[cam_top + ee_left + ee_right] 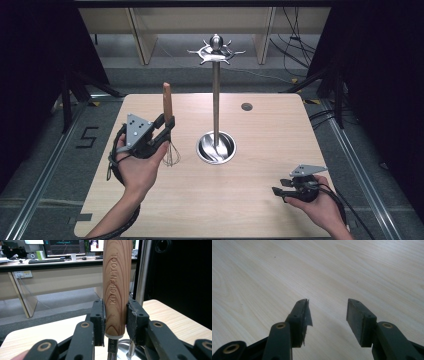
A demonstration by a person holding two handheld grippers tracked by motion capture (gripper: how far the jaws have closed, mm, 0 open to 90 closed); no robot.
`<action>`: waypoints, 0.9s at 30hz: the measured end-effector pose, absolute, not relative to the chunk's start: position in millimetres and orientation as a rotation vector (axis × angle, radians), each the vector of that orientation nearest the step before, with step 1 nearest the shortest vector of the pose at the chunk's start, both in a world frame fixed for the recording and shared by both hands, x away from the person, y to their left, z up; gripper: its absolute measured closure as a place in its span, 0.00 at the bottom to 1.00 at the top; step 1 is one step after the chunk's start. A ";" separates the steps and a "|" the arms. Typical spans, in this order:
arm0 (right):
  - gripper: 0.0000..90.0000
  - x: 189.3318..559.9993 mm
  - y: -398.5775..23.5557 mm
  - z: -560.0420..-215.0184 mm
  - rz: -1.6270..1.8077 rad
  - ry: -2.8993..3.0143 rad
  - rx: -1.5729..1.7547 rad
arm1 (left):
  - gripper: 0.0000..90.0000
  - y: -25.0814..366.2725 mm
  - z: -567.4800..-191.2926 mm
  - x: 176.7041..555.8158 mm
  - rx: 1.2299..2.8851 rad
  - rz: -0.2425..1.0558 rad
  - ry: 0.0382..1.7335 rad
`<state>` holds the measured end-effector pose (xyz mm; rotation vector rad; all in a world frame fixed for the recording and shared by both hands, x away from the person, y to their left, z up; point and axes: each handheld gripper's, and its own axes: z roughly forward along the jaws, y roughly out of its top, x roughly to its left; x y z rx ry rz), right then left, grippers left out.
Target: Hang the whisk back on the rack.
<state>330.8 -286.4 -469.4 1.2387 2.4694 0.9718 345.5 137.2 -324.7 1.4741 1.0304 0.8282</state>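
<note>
Jaws of the left gripper (167, 125) are clenched on the whisk (168, 120), held upright near the desk's left edge; the low grip could let it tip. Right gripper (328, 312) jaws are released.

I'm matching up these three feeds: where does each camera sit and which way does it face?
High view: above the person's side, looking forward and down on the table; forearms, both hands.
Left gripper view: rides the left tool, facing the whisk handle it clamps.
Right gripper view: rides the right tool, facing bare tabletop.
High and left views share whisk and stand.
</note>
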 end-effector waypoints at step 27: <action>0.58 331.1 -286.6 -469.5 0.975 2.469 1.234 | 0.76 122.3 -308.5 350.3 1.461 0.848 0.990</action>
